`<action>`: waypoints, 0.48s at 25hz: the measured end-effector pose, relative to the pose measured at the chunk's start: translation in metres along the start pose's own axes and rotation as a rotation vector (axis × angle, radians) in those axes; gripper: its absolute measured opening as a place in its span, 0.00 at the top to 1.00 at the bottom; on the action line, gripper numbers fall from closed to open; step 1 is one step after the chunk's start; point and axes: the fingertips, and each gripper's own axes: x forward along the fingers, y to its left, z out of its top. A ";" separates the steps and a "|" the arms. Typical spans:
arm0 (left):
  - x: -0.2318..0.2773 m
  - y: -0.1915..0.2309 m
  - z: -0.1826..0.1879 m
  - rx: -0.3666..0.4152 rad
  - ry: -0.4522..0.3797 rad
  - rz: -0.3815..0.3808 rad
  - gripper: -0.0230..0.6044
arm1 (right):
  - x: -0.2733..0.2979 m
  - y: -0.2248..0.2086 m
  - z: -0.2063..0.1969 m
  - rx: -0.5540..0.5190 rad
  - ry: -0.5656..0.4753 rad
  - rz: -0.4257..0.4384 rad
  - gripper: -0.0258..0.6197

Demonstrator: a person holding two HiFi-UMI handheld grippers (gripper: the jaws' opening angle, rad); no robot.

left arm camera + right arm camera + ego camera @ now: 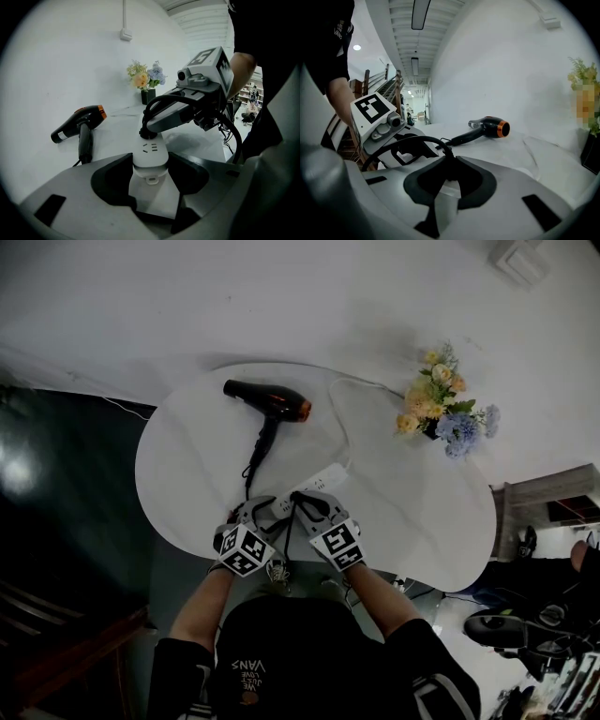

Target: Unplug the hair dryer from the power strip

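We look down on a round white table (422, 512). Toward its far left the black hair dryer (270, 400), ringed in orange at the nozzle, lies on its side; its black cord (260, 448) runs toward us to the white power strip (314, 484) near the table's front edge. Our left gripper (258, 515) holds its jaws wide around the strip's near end, pads against both its sides. Just to the right, our right gripper (302, 502) has its jaws nearly together, pinching the black plug (148, 133), which sits in the strip. At far right stand yellow and blue flowers (445, 409), well apart from both grippers.
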 end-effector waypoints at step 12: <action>0.001 0.000 -0.001 -0.007 0.003 -0.001 0.56 | -0.002 -0.001 0.000 0.039 -0.005 -0.010 0.85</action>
